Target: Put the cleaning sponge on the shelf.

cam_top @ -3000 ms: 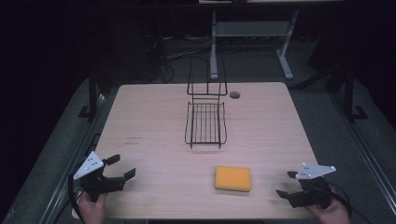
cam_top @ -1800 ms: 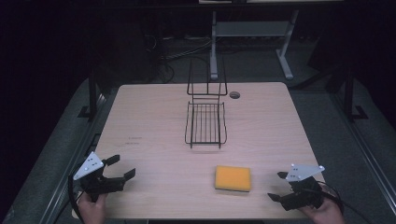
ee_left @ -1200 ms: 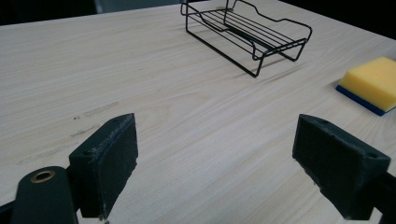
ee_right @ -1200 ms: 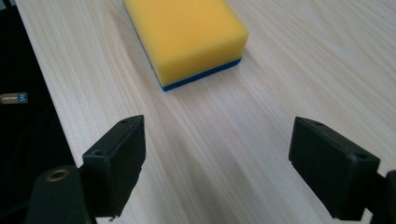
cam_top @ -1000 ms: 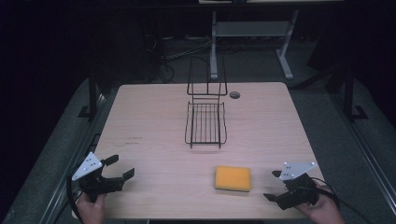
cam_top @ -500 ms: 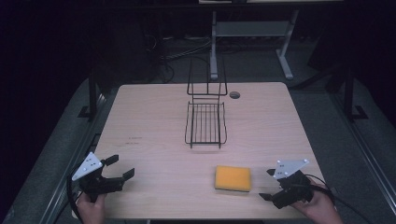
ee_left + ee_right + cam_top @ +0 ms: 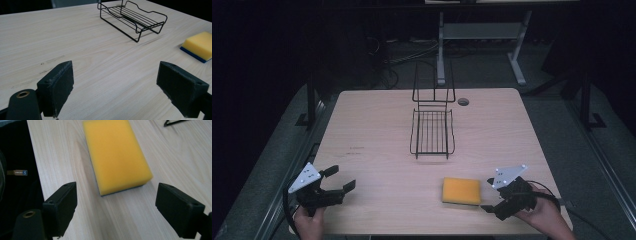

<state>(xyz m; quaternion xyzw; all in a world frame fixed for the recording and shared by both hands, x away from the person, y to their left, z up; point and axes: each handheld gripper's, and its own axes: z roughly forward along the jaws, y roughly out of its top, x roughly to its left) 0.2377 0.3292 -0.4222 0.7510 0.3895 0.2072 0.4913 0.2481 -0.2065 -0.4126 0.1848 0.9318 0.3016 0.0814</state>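
R claw (image 7: 492, 201): your right hand has it at the desk's near right corner, jaws wide, nothing between them. Pads aim at the sponge, just short of it, not touching.
R claw, own view (image 7: 116, 210): jaws spread to both sides of the sponge's near short end; sponge lies ahead of the pads, lengthwise away from you. Dark desk edge runs along the left.
Sponge (image 7: 461, 190): yellow top, dark blue layer under it, flat on the desk, near edge, right of centre. Same sponge in R claw view (image 7: 116, 155) and far right in L claw view (image 7: 199, 45).
L claw (image 7: 341, 181): your left hand holds it at the near left corner, jaws wide, empty, pointing right along the desk. Well apart from the sponge.
L claw, own view (image 7: 116, 92): bare wood between the pads; rack and sponge farther off.
Rack (image 7: 432, 132): black wire, mid desk, beyond the sponge, well apart from both claws. Flat tray part lies toward you, tall back frame stands upright at the far end. Empty. Also seen at top in L claw view (image 7: 135, 18).
Desk (image 7: 372, 130): light wood grain, small round hole near far edge, right of the rack.
Hands: left (image 7: 308, 225), right (image 7: 544, 220), both at the bottom edge.
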